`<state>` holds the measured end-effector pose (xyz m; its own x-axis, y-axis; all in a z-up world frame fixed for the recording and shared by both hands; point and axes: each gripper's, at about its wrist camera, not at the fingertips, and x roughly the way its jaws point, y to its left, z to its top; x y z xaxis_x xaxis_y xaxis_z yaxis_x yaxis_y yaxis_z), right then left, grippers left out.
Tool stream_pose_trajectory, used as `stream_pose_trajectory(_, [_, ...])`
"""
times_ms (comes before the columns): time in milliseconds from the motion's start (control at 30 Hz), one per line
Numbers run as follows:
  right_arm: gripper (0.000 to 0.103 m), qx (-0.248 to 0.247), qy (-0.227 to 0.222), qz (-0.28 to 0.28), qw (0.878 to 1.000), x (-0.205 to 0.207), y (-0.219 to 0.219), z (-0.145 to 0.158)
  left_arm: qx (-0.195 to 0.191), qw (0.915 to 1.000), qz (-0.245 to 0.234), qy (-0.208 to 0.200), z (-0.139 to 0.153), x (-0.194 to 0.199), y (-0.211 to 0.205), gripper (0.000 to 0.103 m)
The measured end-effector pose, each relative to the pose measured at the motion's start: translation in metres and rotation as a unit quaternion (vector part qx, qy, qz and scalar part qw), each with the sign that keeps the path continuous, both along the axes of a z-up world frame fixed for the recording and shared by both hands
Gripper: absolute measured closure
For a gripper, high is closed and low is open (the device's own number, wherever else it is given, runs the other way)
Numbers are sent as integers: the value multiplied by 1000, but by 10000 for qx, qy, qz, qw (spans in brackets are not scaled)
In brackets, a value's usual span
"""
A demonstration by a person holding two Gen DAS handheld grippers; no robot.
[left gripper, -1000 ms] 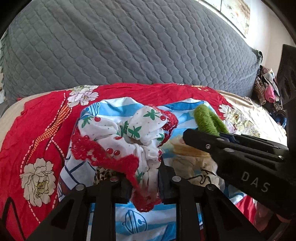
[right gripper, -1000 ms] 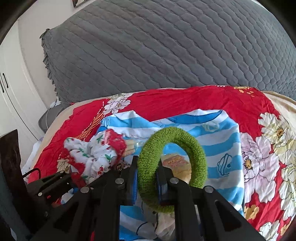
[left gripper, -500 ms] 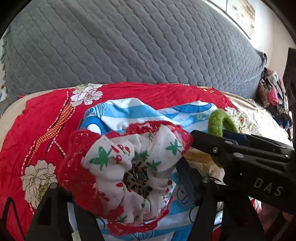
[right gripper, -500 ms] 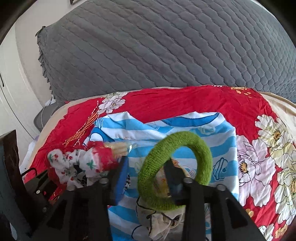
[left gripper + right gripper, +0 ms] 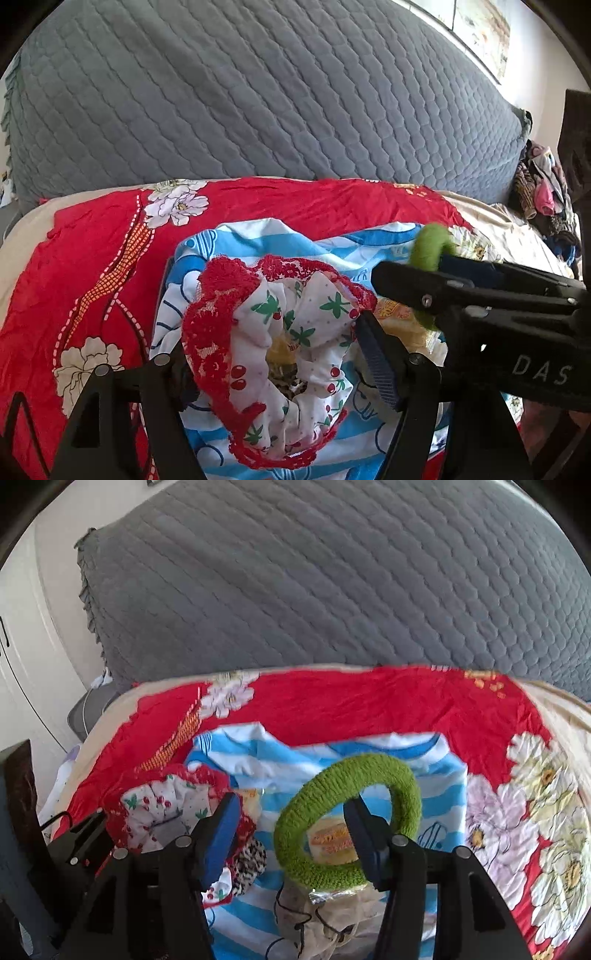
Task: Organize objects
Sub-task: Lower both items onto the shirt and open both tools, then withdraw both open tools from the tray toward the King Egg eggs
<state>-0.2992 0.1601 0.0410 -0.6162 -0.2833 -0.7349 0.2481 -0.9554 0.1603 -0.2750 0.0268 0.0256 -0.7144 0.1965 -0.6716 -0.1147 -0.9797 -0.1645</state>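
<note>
Left wrist view: red floral quilt (image 5: 303,210) over a bed, grey quilted headboard (image 5: 258,92) behind, clothes pile (image 5: 543,195) far right, picture frame (image 5: 480,26) on the wall up top. A blue-striped cloth (image 5: 295,243) lies on the quilt ahead of the tongs. Left gripper (image 5: 273,354) wide and opening; cherry scrunchie (image 5: 280,343) sits loose between the fingers, spread out into a ring, pads not pressing it. Right gripper (image 5: 436,280) crosses in from the right, green scrunchie (image 5: 430,247) at its tip.

Right wrist view: same quilt (image 5: 369,705) and headboard (image 5: 314,572), white cupboard (image 5: 22,646) at far left. Right gripper (image 5: 291,830) about half wide, opening. The green scrunchie (image 5: 347,819) hangs looped over the right finger (image 5: 365,834), left finger clear of it. A yellow packet (image 5: 332,842) shows through the ring. The cherry scrunchie (image 5: 162,812) is just left of the tongs, a leopard scrunchie (image 5: 251,860) below it.

Versus a second ago: both tongs were clamped shut on their scrunchies, now both let go; cherry one has sprung open from a bunched wad; hands barely shifted.
</note>
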Motion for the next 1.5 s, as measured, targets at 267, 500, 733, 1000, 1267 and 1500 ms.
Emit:
stream_pose_trajectory(267, [45, -4, -133, 82, 9999, 22, 4, -12, 32, 10000, 34, -63, -8, 16, -3, 28])
stream_pose_trajectory(500, [45, -4, -70, 99, 9999, 38, 7, -4, 40, 10000, 75, -26, -1, 26, -6, 28])
stream_pose_trajectory(733, [44, -32, -36, 87, 10000, 55, 11, 3, 35, 10000, 25, -3, 8, 45, -7, 24])
stream_pose_trajectory(1000, [24, -57, -46, -23, 10000, 79, 15, 8, 60, 9999, 66, -60, 11, 67, -10, 19])
stream_pose_trajectory(1267, [14, -39, -50, -33, 10000, 96, 14, 10, 9, 9999, 69, -109, 10, 82, -13, 18])
stream_pose_trajectory(1500, [10, -108, -100, -74, 9999, 106, 17, 6, -11, 9998, 90, -184, 5, 94, -15, 18])
